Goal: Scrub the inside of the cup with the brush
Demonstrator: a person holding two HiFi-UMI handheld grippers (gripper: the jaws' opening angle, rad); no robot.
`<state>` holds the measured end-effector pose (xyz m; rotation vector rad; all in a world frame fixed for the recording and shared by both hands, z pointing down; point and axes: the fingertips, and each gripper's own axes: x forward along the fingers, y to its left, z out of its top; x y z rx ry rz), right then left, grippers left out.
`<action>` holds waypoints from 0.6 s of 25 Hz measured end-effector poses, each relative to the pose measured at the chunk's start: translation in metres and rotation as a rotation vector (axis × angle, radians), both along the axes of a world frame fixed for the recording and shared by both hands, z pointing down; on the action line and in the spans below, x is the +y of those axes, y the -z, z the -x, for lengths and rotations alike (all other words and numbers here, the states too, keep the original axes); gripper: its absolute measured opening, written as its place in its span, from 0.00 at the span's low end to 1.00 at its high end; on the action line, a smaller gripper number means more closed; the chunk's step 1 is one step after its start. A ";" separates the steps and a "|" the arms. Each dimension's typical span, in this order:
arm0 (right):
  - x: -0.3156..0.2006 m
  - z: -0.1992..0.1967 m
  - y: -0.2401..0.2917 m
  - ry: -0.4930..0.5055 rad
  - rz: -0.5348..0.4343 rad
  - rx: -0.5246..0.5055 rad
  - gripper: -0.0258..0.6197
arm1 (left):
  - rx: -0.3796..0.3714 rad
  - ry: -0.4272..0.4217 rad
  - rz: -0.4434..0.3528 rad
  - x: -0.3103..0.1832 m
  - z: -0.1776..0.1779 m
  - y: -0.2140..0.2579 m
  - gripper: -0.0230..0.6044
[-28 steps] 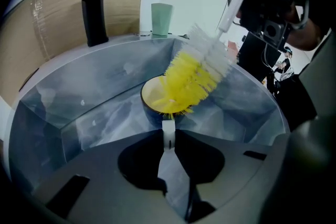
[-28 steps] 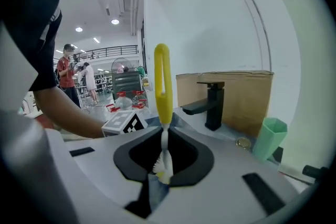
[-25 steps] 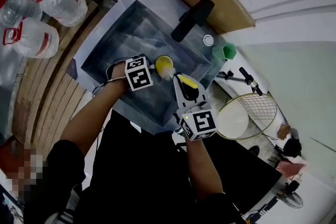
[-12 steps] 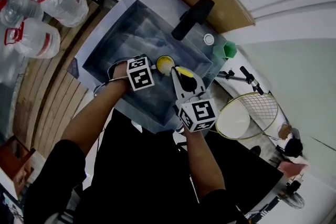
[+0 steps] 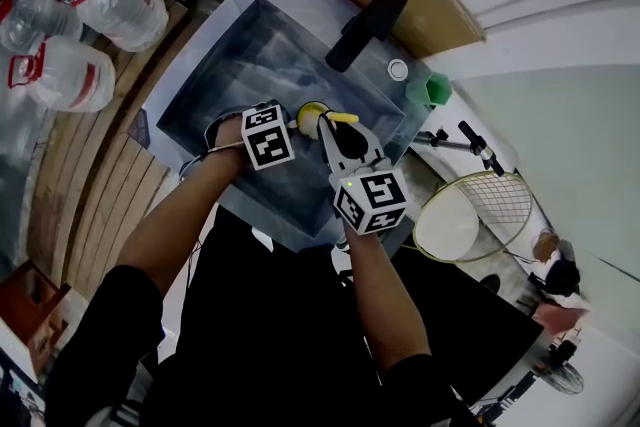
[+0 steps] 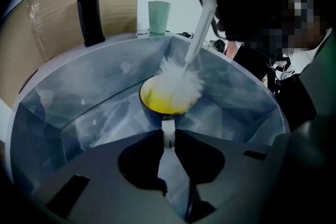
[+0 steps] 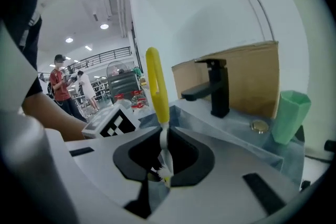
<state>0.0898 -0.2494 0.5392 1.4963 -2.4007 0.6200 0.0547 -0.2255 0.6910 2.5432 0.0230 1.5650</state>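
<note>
Left gripper view shows the left gripper (image 6: pixel 168 132) with its jaws almost together, pressing on the white handle of the cup (image 6: pixel 155 106). The cup is low in the sink (image 6: pixel 79 113), mouth up, and its inside is yellow. The white bristles of the brush (image 6: pixel 181 84) are in this mouth, at the far right rim. The right gripper (image 7: pixel 164 136) has its jaws closed to a thin gap on the white stem of the brush, and the yellow handle end stands above them. In the right gripper view the cup is hidden under the jaws. I cannot tell if the cup touches the sink floor. The sink walls rise on all sides, with more free room to the left. At the far rim are the black tap (image 6: pixel 92 2) and a green tumbler (image 6: pixel 159 17), well apart from the cup.
</note>
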 end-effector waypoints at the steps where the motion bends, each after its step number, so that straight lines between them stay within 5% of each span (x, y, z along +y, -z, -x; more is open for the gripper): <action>1: 0.000 -0.002 -0.009 -0.010 0.019 -0.010 0.12 | -0.002 -0.002 -0.002 0.000 0.000 0.000 0.16; 7: -0.009 -0.005 -0.009 -0.001 0.014 0.029 0.11 | -0.005 -0.008 -0.001 0.000 0.001 0.000 0.16; 12: -0.018 -0.018 0.040 -0.040 -0.142 0.064 0.10 | -0.003 -0.008 -0.001 0.001 0.000 0.000 0.16; 15: -0.022 -0.014 0.034 -0.031 -0.155 0.087 0.10 | -0.006 -0.006 -0.003 0.001 0.001 0.000 0.16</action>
